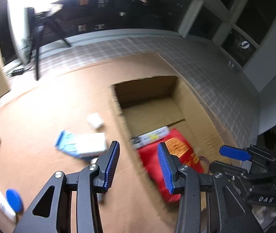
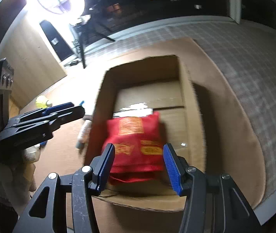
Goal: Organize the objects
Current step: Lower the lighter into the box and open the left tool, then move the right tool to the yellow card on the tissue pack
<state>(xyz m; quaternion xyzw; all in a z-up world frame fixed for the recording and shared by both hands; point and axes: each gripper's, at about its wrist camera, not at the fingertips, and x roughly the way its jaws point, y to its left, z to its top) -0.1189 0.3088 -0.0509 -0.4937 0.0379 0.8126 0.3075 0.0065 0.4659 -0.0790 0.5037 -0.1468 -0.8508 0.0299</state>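
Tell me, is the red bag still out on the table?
No, the red bag lies inside the cardboard box, next to a white packet.

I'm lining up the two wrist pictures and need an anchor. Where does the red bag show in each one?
Left wrist view: the red bag lies lower right of centre, inside the cardboard box, partly behind the left gripper.
Right wrist view: the red bag sits at centre, framed by the right gripper, in the box's near end.
Shared landmark: the cardboard box, open-topped on the wooden table.
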